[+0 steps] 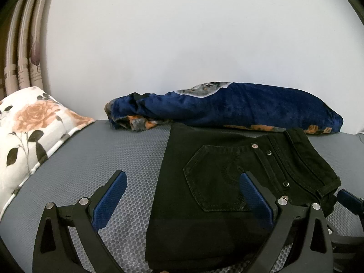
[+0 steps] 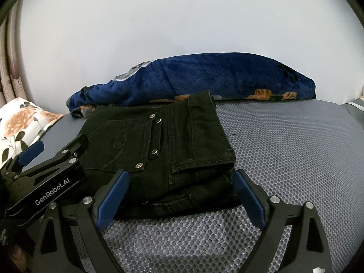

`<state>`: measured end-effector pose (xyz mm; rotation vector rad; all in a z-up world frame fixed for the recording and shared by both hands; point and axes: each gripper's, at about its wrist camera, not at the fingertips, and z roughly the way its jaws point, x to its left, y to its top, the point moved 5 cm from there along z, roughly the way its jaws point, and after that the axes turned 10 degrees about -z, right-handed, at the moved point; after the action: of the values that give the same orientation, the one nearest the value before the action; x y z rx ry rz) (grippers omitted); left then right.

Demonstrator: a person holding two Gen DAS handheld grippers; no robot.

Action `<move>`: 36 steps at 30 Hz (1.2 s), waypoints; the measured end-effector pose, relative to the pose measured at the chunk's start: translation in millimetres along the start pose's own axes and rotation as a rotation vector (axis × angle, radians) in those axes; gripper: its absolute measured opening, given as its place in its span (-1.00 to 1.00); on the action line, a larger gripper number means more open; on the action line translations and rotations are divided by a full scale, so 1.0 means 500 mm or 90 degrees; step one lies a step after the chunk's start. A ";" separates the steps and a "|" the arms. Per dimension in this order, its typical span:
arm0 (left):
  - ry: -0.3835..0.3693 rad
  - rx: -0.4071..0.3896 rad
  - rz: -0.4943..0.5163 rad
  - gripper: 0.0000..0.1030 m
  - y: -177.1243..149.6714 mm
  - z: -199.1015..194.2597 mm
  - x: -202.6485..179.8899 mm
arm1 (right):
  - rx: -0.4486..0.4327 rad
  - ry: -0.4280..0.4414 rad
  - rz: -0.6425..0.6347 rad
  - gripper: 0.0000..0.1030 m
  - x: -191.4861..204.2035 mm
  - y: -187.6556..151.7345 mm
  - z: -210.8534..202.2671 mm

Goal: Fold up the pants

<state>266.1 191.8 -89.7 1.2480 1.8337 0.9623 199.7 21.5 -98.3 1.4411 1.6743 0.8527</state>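
Pants [image 2: 159,145] of black denim, folded square on gray mesh mattress [image 2: 284,150], both hand-held grippers [image 1: 183,195] [image 2: 179,195] spread, empty.

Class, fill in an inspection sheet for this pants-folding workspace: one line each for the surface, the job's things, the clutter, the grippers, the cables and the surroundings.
Surface: grey honeycomb-mesh mattress cover, bare around the job.
Job's things: black denim pants, folded into a compact stack, back pocket up, lying flat.
Clutter: rolled navy plush blanket behind the pants, against the wall; white floral pillow at the left.
Grippers: left gripper open, gripping nothing, over the pants' left part; right gripper open, straddling the stack's near edge.
Cables: nothing seen.
Surroundings: plain white wall; beige printed curtain folds at far left.
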 end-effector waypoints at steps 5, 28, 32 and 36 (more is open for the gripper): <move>0.000 0.000 0.000 0.92 0.000 0.000 0.001 | 0.000 0.000 0.000 0.77 -0.001 0.000 0.001; -0.002 -0.008 0.006 0.92 0.003 -0.003 0.003 | -0.012 0.005 0.003 0.78 -0.003 -0.003 0.000; 0.005 -0.027 0.010 0.92 0.014 -0.022 0.012 | -0.028 0.000 -0.009 0.78 -0.010 0.006 -0.014; 0.011 -0.024 0.003 0.92 0.027 -0.041 0.024 | -0.043 -0.004 -0.002 0.78 -0.027 0.020 -0.036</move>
<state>250.9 202.8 -69.9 1.2257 1.8178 1.0082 189.8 9.4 -79.2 1.3946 1.6273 0.8938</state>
